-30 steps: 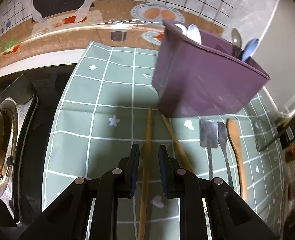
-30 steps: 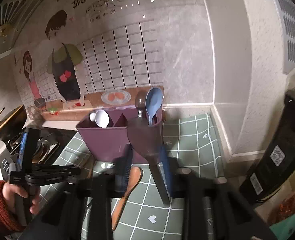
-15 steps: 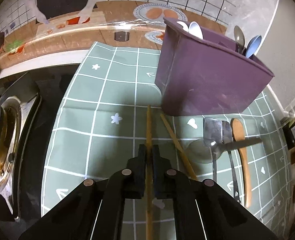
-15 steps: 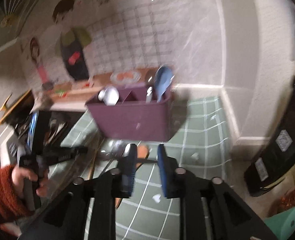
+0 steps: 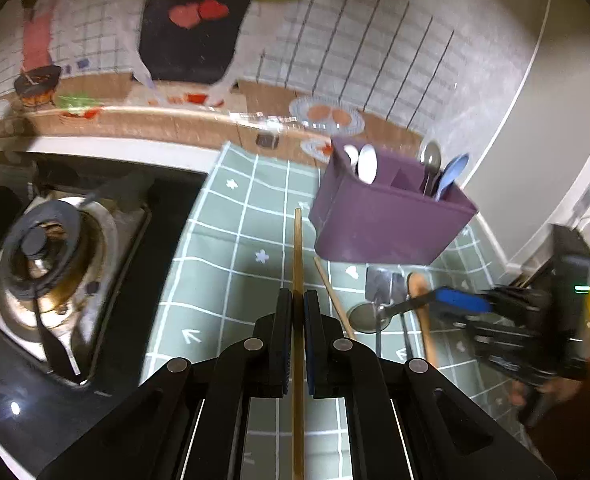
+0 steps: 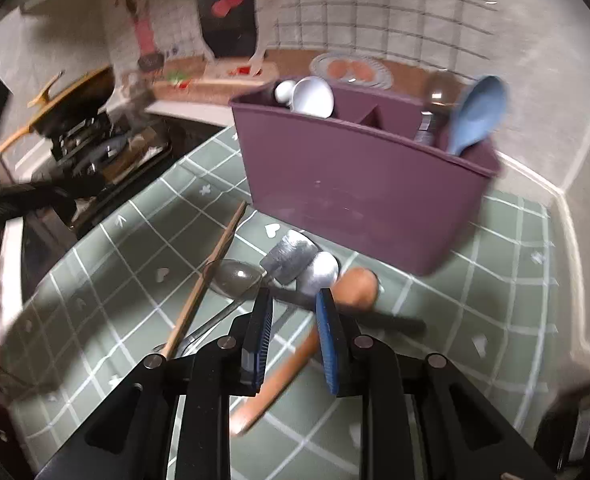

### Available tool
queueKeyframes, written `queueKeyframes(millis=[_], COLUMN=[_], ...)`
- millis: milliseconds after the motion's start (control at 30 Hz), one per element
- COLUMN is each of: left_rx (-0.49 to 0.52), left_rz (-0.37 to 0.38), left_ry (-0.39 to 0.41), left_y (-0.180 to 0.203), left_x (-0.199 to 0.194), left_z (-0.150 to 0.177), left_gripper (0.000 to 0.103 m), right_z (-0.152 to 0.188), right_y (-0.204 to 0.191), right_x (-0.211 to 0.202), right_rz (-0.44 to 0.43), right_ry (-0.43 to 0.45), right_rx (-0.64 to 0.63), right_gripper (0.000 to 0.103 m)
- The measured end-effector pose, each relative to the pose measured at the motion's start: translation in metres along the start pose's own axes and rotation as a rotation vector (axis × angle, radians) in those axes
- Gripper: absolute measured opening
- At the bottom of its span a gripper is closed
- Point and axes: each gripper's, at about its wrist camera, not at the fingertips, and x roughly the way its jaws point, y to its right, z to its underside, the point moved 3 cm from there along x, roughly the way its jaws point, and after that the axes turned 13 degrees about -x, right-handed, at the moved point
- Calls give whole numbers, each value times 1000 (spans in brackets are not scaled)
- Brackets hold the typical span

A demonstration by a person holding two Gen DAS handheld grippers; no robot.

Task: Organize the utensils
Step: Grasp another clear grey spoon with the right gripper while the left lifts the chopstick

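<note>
Chopstick [image 5: 298,256] in left claw [image 5: 298,310] points toward wall.

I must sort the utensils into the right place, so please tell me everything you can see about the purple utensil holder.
The purple utensil holder is a matte, plastic-looking bin with slightly flaring walls and an open top, split by inner dividers. It stands upright on the green checked mat, near the wall. One end compartment holds white spoons; the other end holds a blue spoon and a metal spoon, bowls up. The middle looks empty. Loose utensils lie in front of it; whether any touches it is unclear.
</note>
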Motion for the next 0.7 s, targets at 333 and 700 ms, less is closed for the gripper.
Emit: queueKeyframes(millis=[333,700], left_rx=[-49,-69], left_rz=[31,54], left_ry=[52,43], left_y=[-5,-2], left_x=[-37,-33], left_z=[-3,-1], left_gripper=[6,6], right_z=[20,9], right_y=[39,-32], right_x=[22,-1], right_rz=[-32,-72], right_ry=[-43,-35], right_rx=[195,-16], right_gripper=[22,23])
